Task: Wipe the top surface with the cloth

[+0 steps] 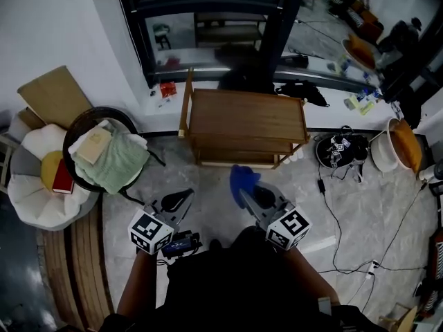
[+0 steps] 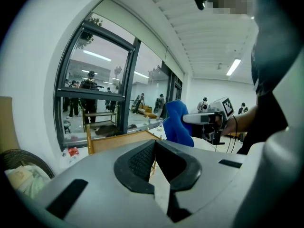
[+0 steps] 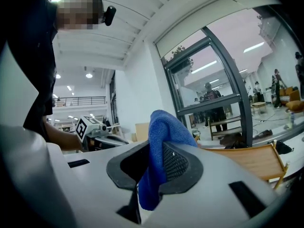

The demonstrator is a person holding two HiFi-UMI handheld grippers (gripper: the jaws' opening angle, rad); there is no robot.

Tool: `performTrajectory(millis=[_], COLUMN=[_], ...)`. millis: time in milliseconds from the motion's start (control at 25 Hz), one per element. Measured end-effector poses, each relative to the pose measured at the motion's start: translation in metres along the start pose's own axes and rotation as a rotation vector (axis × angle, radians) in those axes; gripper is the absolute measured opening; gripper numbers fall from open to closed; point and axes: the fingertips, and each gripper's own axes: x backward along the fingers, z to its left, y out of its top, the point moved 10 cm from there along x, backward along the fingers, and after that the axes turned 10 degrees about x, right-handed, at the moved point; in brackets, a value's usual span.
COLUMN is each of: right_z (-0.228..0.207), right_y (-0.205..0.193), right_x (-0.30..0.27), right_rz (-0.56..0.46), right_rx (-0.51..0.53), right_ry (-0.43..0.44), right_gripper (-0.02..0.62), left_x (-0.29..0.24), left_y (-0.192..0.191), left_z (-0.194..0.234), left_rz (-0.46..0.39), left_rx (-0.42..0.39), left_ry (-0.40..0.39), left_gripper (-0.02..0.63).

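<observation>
A wooden side table (image 1: 243,118) with a bare slatted top and a lower shelf stands on the marble floor just ahead of me. My right gripper (image 1: 243,192) is shut on a blue cloth (image 1: 242,178), which bunches up above its jaws in the right gripper view (image 3: 164,127). It hovers in front of the table's near edge, not touching it. My left gripper (image 1: 185,194) is held level beside it, shut with nothing in it (image 2: 154,144). From the left gripper view, the blue cloth (image 2: 176,122) and the table (image 2: 118,139) both show ahead.
A round black chair (image 1: 83,126) with a green cloth and a cushion stands to the left, beside a white pouf (image 1: 41,185). Cables (image 1: 332,206), a black bag (image 1: 338,151) and bowls (image 1: 401,144) lie on the floor at right. A dark window frame (image 1: 208,5) rises behind the table.
</observation>
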Motion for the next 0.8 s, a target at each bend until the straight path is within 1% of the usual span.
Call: performTrajectory(millis=[120, 240, 400, 600, 800], right_z=[-0.006, -0.017, -0.042, -0.093, -0.163], right_y=[-0.002, -0.004, -0.016, -0.021, -0.014], right_x=[-0.008, -0.019, -0.043, -0.085, -0.136], right_rz=[0.006, 0.023, 0.028, 0.03, 0.041], right_rx=[0.003, 0.014, 0.013, -0.009, -0.012], right_ry=[0.002, 0.015, 0.036, 0.054, 0.096], right_gripper=[0.058, 0.058, 0.058, 0.058, 0.058], left_x=[-0.003, -0.013, -0.029, -0.061, -0.112], left_y=[0.001, 0.006, 0.013, 0.027, 0.061], left_z=[0.016, 0.027, 0.051, 0.09, 0.136], left_rz=[-0.004, -0.009, 0.006, 0.017, 0.039], left_rx=[0.018, 0.019, 0.018, 0.039, 0.058], left_ry=[0.016, 0.024, 0.043, 0.088, 0.125], left_gripper=[0.012, 0.011, 0.012, 0.012, 0.011])
